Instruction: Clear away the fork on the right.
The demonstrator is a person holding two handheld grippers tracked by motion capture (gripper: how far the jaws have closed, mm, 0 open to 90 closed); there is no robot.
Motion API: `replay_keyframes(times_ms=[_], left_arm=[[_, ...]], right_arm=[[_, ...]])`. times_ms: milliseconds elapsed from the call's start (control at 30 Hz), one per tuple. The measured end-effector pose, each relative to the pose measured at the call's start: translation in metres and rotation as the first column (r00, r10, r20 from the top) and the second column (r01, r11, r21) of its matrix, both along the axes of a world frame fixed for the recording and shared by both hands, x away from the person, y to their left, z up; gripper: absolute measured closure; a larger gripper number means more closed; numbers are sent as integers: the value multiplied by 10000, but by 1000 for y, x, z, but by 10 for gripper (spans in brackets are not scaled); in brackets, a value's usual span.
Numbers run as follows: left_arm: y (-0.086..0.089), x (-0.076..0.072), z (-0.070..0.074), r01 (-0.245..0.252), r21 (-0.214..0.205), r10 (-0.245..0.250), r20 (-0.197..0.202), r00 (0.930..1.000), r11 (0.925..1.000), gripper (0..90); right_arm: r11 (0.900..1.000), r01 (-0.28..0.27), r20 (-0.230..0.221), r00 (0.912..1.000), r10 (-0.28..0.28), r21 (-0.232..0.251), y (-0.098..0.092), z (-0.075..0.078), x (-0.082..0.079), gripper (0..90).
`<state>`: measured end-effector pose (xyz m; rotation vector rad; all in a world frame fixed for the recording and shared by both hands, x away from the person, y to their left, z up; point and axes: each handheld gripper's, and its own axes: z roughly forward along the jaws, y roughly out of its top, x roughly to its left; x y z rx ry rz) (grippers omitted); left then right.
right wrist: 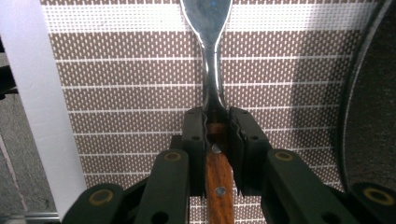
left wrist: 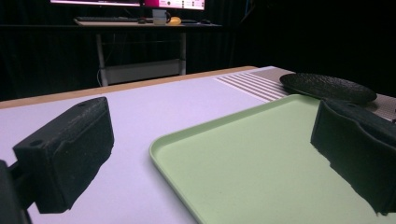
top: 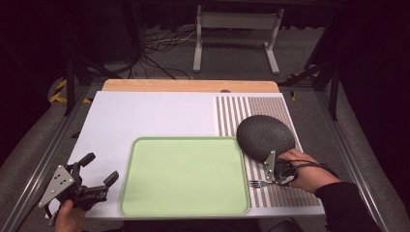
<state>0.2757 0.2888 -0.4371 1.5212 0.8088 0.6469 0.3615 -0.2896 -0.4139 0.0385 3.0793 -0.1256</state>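
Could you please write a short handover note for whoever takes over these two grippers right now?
Right gripper: jaws shut on the wooden handle of the fork, which lies over the striped placemat, tines toward the green tray.
Left gripper: jaws open, holding nothing, at the tray's left edge.
Black plate: on the placemat, just behind the right gripper.
Done: fork gripped.
Left: probably lifting the fork and setting it down, likely on the tray; nothing lies on the tray yet.

you're in a lab or recording studio — black curtains all round, loose cables [top: 154, 46] on grey carpet. behind your table [top: 145, 111] stands a desk with monitors [left wrist: 126, 2].
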Motion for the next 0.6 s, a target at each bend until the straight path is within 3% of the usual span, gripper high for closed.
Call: replay_keyframes(times_ms=[233, 600], left_arm=[[0, 0, 0, 7, 2, -7, -3, 10000, 10000, 0], [0, 0, 0, 18, -18, -18, -18, 10000, 10000, 0]], right_arm=[[10000, -22, 93, 10000, 22, 8, 0, 2, -1, 779], [9992, 24, 728, 9973, -53, 401, 8, 34, -5, 780]])
